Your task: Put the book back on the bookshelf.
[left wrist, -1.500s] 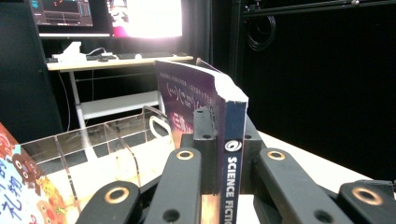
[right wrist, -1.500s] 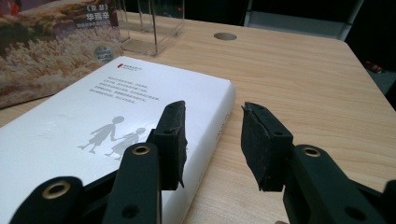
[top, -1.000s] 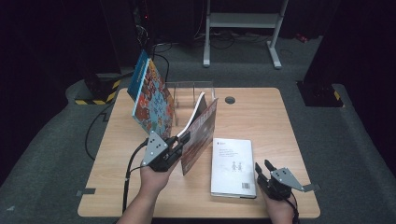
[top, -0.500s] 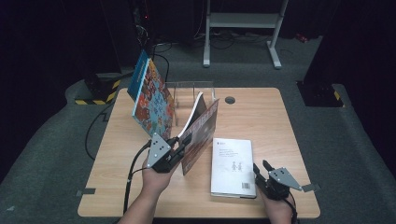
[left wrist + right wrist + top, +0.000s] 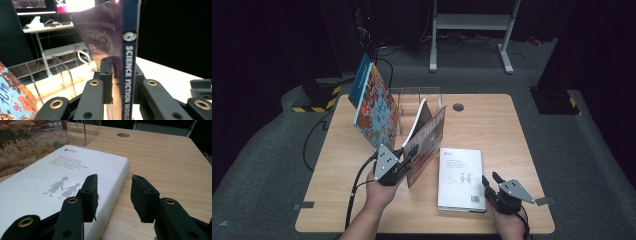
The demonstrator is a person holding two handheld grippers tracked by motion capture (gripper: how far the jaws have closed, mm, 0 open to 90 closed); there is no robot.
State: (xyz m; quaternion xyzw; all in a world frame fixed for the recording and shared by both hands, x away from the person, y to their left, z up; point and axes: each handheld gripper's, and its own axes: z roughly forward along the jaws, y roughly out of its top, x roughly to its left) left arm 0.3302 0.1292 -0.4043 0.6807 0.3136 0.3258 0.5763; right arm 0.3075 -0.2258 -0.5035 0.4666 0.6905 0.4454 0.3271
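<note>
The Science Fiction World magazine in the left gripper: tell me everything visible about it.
The Science Fiction World magazine is a thin glossy paperback with a blue spine lettered in white and a reddish-purple cover. It stands upright on edge on the wooden table, pages fanning slightly, before the clear rack. The left gripper is shut on its spine.

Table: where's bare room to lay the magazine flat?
Free: the table right of the white book, past the grommet hole; also its near-left corner. Crowded: centre-left, around the clear rack, colourful book, and magazine in the left gripper.
</note>
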